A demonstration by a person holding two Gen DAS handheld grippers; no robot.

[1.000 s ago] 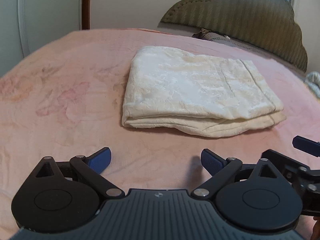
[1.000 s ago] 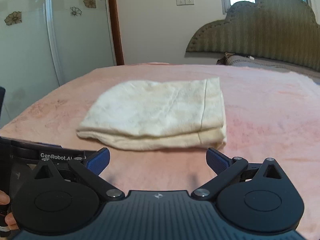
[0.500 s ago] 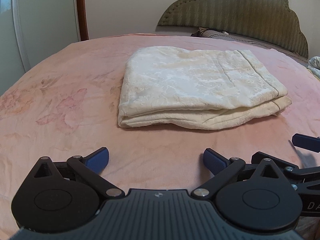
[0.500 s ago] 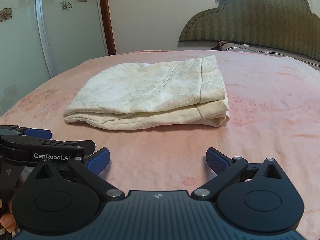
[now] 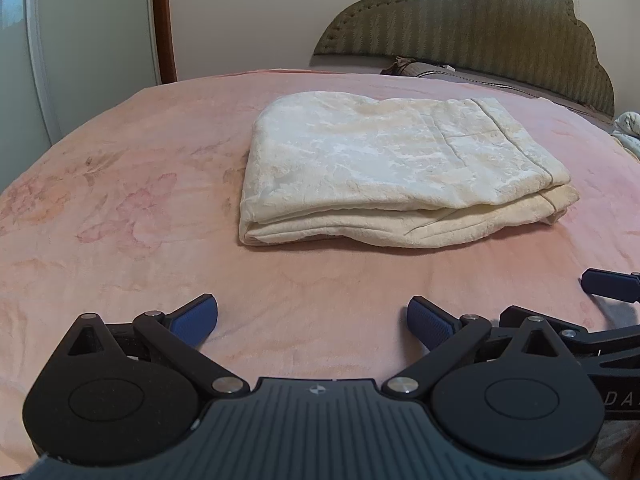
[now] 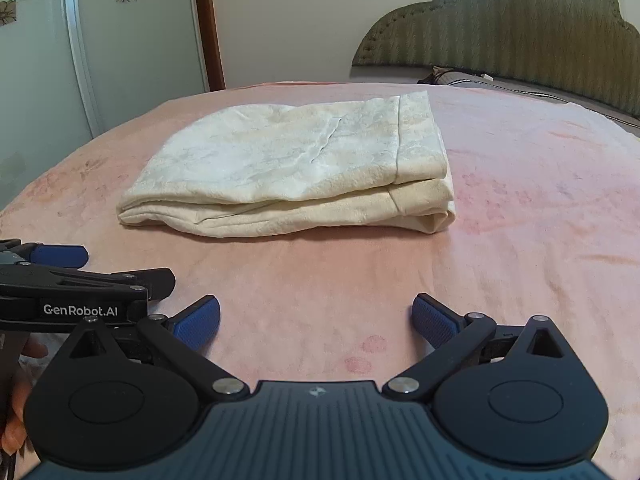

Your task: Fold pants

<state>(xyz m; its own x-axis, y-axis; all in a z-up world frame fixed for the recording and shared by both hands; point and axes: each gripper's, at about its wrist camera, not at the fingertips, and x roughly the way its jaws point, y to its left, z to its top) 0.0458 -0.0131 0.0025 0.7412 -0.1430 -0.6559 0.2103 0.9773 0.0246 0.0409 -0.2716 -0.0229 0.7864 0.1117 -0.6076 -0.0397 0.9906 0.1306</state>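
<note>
Pants: the cream pants (image 5: 394, 168) lie folded into a thick, layered rectangle on the bed, well in from its near edge and toward the headboard end.
Fold: the rounded fold faces the bed's left side; the layered open ends face the right, where the lower layer sticks out a little past the upper one.
Bed: a pink blanket with faint flower prints (image 5: 132, 216) covers the bed and carries the pants.
Left gripper: the left gripper (image 5: 313, 316) hovers low over the blanket near the bed's near edge, well apart from the pants; its jaws are spread wide with nothing between them.
Right gripper: the right gripper (image 6: 316, 318) sits just beside the left one at the same near edge, also apart from the pants; its jaws stand wide apart and hold nothing.
Fingers: blue ribbed pads (image 6: 434, 322) line the fingertips.
Background: an olive padded headboard (image 5: 472, 28) stands at the far end, a wardrobe with flower decals (image 6: 100, 40) past the left edge.
</note>
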